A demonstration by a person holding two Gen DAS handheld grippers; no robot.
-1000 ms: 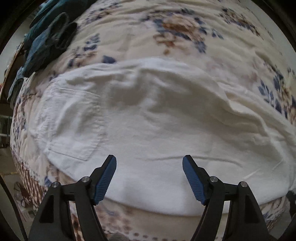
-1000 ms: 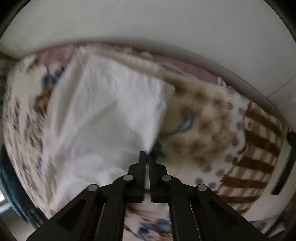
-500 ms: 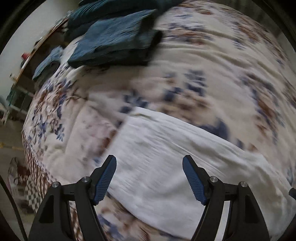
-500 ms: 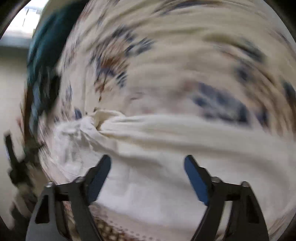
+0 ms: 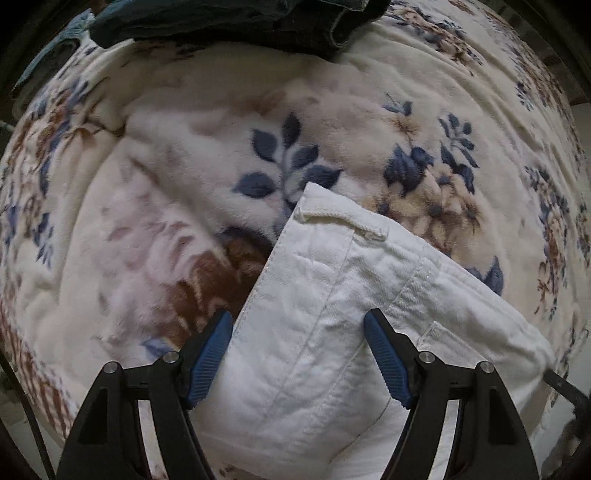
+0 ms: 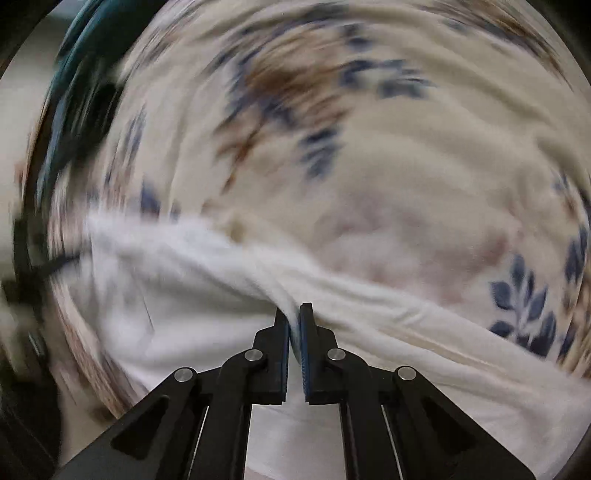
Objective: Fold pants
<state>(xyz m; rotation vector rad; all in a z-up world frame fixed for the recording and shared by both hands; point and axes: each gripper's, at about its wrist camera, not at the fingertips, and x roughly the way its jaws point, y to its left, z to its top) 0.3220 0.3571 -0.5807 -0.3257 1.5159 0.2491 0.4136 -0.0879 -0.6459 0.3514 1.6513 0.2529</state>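
white cotton pants [image 5: 332,332] on floral fleece blanket [image 5: 184,166], waistband corner between jaws of spread left gripper [image 5: 297,354]. right gripper [image 6: 294,321] pinches pants fold. mid-fold; next: left clamps corner.

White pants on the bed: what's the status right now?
Left tongs open over white pants. Right tongs shut on pants. Dark clothes piled beyond, not blocking.

The left gripper [image 5: 297,332] gapes over the white pants [image 5: 332,314], apparently its waistband corner.
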